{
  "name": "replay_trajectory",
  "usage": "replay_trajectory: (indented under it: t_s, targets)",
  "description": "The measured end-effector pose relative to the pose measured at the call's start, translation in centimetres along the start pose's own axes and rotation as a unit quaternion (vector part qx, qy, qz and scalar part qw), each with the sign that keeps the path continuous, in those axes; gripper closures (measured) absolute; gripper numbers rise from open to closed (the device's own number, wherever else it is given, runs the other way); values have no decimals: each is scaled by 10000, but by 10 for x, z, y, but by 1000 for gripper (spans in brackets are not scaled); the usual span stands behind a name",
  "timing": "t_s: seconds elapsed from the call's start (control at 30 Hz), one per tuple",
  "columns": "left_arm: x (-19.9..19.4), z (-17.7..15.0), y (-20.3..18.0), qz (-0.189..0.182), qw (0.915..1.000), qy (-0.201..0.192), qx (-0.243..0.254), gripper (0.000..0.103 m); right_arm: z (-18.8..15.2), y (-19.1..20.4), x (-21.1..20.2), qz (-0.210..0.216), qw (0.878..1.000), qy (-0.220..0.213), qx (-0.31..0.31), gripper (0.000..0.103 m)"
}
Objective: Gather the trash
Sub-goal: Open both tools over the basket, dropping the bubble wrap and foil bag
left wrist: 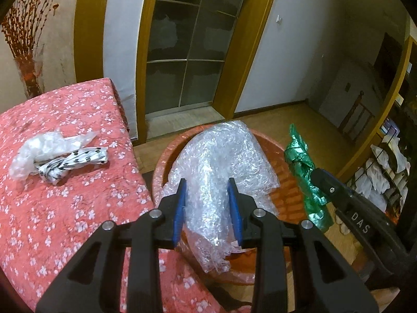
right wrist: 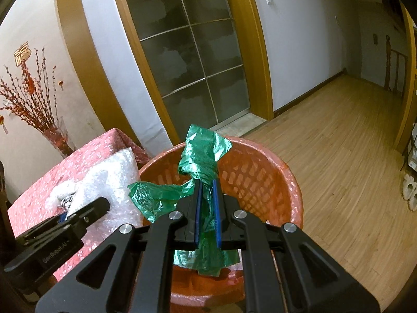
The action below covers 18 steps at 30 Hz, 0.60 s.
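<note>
My left gripper (left wrist: 207,182) is shut on a big sheet of clear bubble wrap (left wrist: 221,161) and holds it over the red plastic basket (left wrist: 284,182). My right gripper (right wrist: 207,182) is shut on a crumpled green plastic bag (right wrist: 203,154), held above the same basket (right wrist: 260,172). The green bag also shows in the left wrist view (left wrist: 305,172), right of the basket, with the right gripper's body behind it. On the table, a clear plastic bag (left wrist: 39,148) and a white wrapper with black spots (left wrist: 75,161) lie together.
The table has a pink flowered cloth (left wrist: 65,221) and stands left of the basket. A glass door (left wrist: 187,52) in a wooden frame is behind. Wooden floor (right wrist: 338,156) spreads to the right. A vase of red twigs (right wrist: 54,135) stands by the wall.
</note>
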<state>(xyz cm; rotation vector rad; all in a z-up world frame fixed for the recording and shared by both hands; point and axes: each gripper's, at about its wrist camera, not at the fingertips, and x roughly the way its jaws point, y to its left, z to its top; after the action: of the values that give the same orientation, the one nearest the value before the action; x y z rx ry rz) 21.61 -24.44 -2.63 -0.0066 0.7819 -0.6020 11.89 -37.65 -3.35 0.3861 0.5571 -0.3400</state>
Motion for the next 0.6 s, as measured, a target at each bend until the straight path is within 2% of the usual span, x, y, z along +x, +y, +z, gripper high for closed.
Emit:
replay_trajectory:
  t_s: [0.13, 0.2, 0.27, 0.43, 0.5, 0.6]
  targets:
    - [6, 0, 6, -10, 10000, 75, -38, 59, 1, -3, 3, 13, 10000, 10, 29, 91]
    - [8, -1, 6, 15, 10000, 92, -33, 56, 0, -3, 3, 8, 10000, 22, 36, 83]
    - [9, -2, 8, 69, 9999, 101, -27, 50, 1, -4, 3, 3, 10000, 9, 56, 67]
    - [5, -5, 16, 223, 9997, 95, -75, 42, 1, -4, -1, -85, 9999, -88, 25, 50]
    - [1, -7, 20, 337, 9994, 80, -62, 39, 3, -3, -3, -117, 9998, -132, 4, 46]
    - [-5, -9, 28, 495, 9987, 50, -64, 35, 2, -1, -5, -102, 9999, -129, 6, 45]
